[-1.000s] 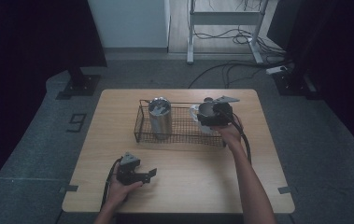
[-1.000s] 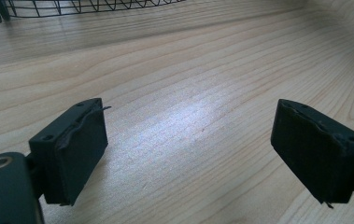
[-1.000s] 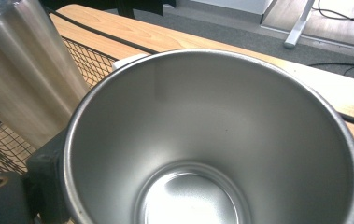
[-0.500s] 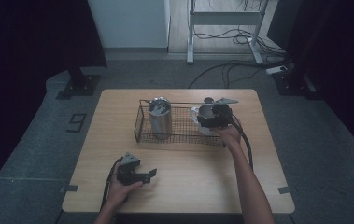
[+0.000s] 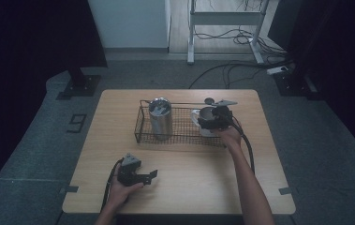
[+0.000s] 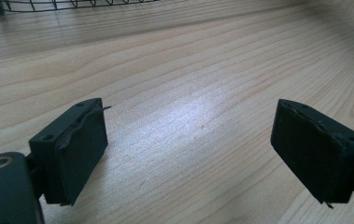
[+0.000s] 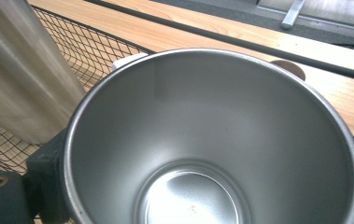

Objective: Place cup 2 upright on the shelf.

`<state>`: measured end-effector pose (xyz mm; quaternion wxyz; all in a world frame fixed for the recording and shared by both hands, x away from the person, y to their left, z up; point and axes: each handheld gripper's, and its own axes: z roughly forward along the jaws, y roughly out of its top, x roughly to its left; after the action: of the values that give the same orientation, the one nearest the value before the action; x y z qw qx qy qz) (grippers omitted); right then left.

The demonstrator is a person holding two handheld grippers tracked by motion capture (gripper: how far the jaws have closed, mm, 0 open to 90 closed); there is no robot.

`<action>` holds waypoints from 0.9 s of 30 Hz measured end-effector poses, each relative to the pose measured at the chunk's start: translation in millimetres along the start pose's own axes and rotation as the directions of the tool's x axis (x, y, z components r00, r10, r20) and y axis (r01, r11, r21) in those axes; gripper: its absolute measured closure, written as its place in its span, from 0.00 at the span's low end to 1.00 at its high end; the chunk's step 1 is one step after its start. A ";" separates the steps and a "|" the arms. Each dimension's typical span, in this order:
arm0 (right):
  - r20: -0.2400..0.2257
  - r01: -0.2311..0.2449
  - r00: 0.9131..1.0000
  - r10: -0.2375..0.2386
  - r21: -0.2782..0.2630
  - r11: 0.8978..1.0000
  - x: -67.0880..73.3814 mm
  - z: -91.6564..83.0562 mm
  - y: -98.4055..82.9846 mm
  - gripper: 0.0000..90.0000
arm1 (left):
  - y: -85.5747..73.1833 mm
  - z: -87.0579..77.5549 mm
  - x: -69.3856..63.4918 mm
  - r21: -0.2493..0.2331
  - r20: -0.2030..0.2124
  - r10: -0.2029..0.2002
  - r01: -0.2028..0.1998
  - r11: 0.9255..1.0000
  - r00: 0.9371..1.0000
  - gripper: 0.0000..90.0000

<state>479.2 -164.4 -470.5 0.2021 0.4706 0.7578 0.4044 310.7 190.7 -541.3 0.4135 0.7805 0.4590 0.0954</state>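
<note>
A black wire basket point(image 5: 140, 129) stands on the far half of the wooden table point(image 5: 189, 187). A tall steel tumbler point(image 5: 160, 118) is upright in its left end. Over the basket's right end my right gripper point(image 5: 207, 123) is shut on a white mug point(image 5: 202, 117) with a steel inside. In the right gripper view the mug point(image 7: 212, 140) sits between the jaws of the right gripper point(image 7: 198, 186), with the tumbler point(image 7: 16, 70) and basket mesh point(image 7: 100, 42) to the left. My left gripper point(image 5: 152, 176) rests open at the front left, nothing between the jaws of the left gripper point(image 6: 188, 149).
A small round dark object point(image 5: 209, 100) lies on the table just behind the basket's right end. The basket's corner point(image 6: 6, 5) shows far off in the left gripper view. Bare wood lies between the basket and the front edge.
The right gripper with the mug has shifted slightly left and toward the person over the basket. The left gripper has stayed put.
</note>
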 end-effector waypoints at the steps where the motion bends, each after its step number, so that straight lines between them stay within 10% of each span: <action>1: 0.001 -0.001 1.000 0.001 0.002 1.000 -0.1 0.4 -0.3 0.07 | 0.0 0.0 -0.1 0.000 0.001 0.000 0.000 1.000 1.000 0.12; 27: 0.029 0.016 0.999 -0.017 0.040 0.999 0.0 10.2 -14.9 0.07 | -0.6 2.1 -1.2 0.011 0.004 0.001 -0.001 1.000 1.000 0.12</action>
<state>478.1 -163.4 -488.5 0.2070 0.4741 0.7665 0.3805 310.8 188.7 -542.9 0.4103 0.7831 0.4583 0.0915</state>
